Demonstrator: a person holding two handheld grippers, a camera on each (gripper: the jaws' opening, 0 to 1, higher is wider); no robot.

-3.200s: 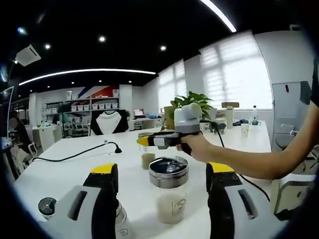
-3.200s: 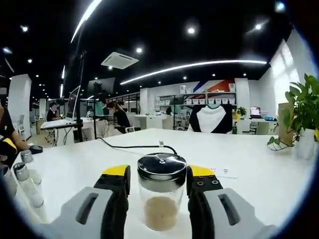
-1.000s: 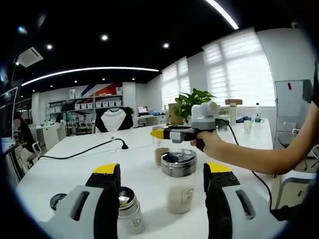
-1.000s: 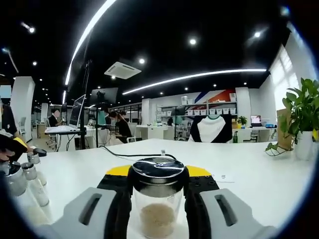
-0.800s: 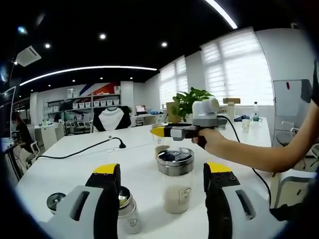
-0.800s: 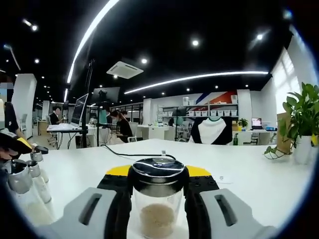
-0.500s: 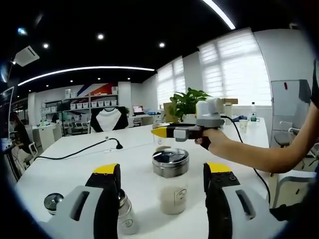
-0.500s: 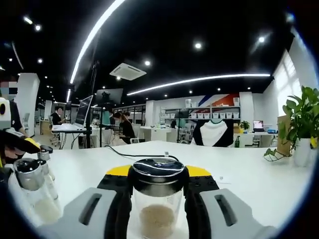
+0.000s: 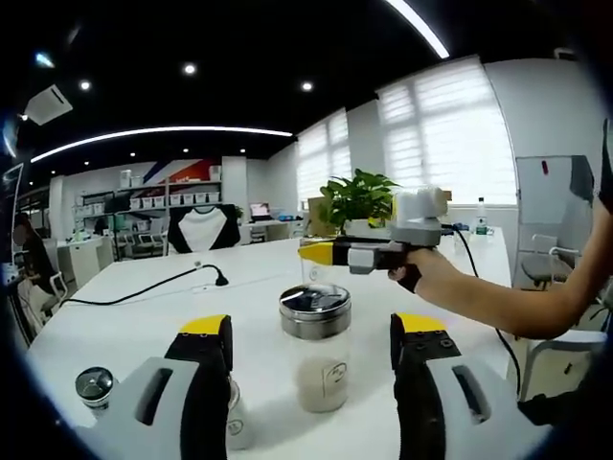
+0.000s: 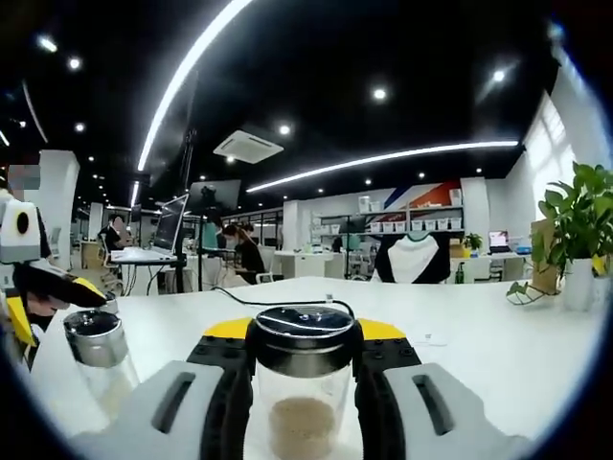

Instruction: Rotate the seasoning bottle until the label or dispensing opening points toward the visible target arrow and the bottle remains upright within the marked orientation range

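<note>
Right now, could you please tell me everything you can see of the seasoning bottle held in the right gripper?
The seasoning bottle is a clear jar with a dark, shiny metal lid and tan granules settled at its bottom. It stands upright, clamped between the right gripper's black, yellow-tipped jaws just below the lid. In the left gripper view, that gripper holds it above the white table.

Open-plan office: white desks (image 10: 498, 355), monitor (image 10: 214, 196) at 10 o'clock, shelving with boxes (image 10: 397, 222) at 12, ceiling strip lights (image 10: 383, 153), window blinds (image 9: 445, 134).
</note>
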